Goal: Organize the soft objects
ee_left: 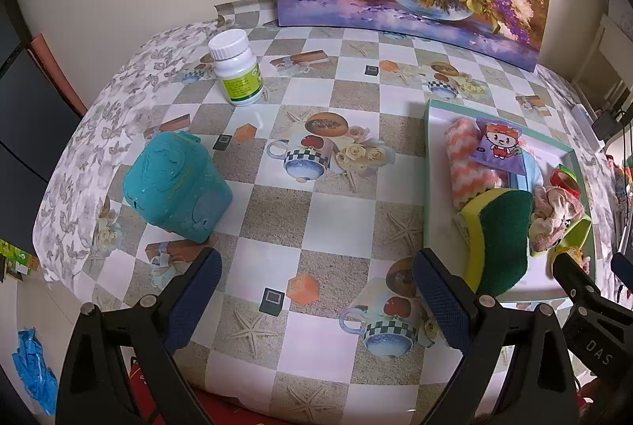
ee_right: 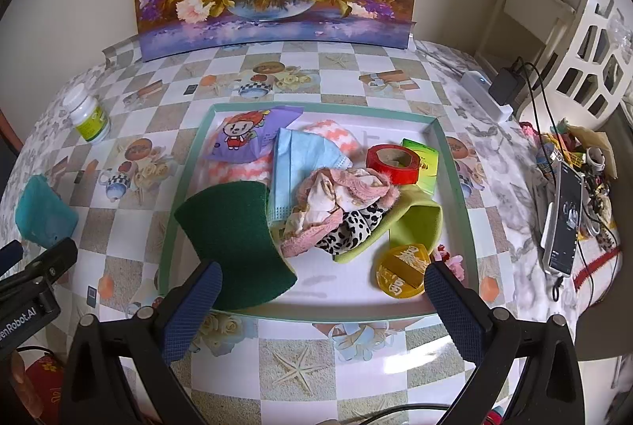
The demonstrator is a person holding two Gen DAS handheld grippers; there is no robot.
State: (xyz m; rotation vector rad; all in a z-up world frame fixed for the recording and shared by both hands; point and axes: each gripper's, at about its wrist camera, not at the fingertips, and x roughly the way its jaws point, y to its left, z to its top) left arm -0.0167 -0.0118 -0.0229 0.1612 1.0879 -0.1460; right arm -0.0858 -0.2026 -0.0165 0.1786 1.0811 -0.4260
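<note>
Two grippers, left (ee_left: 316, 300) and right (ee_right: 322, 302), jaws wide apart, holding nothing, likely between picks | soft things gathered in tray (ee_right: 455, 164) on tabletop (ee_left: 277, 203): green sponge (ee_right: 233, 235) nearest, pink cloth (ee_right: 340, 195), mask (ee_right: 300, 164) | farther off, teal box (ee_left: 176, 186), pill bottle (ee_left: 235, 67) outside.

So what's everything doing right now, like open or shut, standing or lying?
Left gripper: open, holding nothing.
Right gripper: open, holding nothing.
White pill bottle: upright, cap on.
Teal box: lid shut, tilted.
Green scouring sponge: leaning over the tray's rim.
Blue face mask: folded.
Red tape roll: lying flat.
</note>
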